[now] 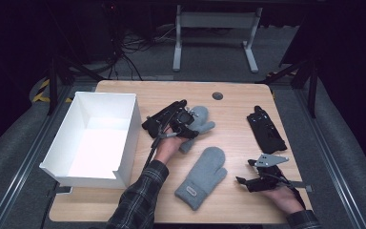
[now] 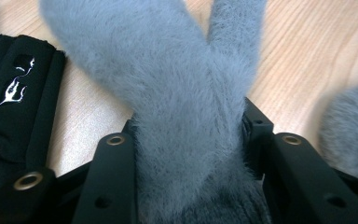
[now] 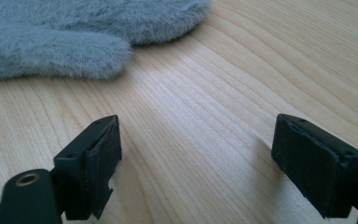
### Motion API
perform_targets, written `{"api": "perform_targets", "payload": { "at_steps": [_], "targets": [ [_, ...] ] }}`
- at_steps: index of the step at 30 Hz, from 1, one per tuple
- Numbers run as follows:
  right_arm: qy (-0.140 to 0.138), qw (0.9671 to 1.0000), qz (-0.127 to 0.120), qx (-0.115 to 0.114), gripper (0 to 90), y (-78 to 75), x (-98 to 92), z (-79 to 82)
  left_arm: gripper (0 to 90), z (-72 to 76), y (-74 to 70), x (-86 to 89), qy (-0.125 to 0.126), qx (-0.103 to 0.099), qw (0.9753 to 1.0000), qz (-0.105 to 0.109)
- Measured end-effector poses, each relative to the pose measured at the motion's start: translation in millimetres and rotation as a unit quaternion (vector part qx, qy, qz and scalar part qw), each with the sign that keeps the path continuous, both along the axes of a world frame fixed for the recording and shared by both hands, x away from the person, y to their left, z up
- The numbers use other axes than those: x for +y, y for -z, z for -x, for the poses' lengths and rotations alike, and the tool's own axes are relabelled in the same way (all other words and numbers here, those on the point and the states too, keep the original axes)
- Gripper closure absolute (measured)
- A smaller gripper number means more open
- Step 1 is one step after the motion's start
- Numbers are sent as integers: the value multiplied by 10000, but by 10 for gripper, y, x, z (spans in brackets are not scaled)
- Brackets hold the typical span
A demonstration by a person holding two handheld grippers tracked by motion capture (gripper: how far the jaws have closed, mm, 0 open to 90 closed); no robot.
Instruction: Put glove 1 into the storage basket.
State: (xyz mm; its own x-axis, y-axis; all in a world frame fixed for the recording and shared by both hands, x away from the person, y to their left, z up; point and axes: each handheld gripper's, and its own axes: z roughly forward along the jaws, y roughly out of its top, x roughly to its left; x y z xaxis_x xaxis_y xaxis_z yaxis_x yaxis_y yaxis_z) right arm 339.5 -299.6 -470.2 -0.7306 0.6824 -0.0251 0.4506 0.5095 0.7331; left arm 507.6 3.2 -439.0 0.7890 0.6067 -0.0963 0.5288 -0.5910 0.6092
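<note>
Left gripper (image 1: 185, 125) clamps the far mitten (image 1: 198, 121); white box (image 1: 78, 109) sits just left, at the table's left edge. Right gripper (image 1: 246, 172) jaws spread, idle.

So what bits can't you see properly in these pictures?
- Held mitten's cuff: left gripper view, cut off by the bottom edge, squeezed between the jaws.
- Same mitten, high view: the left hand-held gripper covers its middle.
- Black glove print: high view, too small; left gripper view, cut off at the left edge.
- Box near wall's inside: high view, hidden by its rim.
</note>
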Motion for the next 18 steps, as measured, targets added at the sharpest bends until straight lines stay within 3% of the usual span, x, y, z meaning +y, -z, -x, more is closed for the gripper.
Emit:
{"api": "perform_targets", "payload": {
  "at_steps": [9,18],
  "targets": [
    [2,10000,0,1,165,0,0,0,606,149,-179,64,131,-48,9998,121],
    [7,10000,1,0,165,0,1,1,606,463,-395,108,338,21,9992,208]
  ]
}}
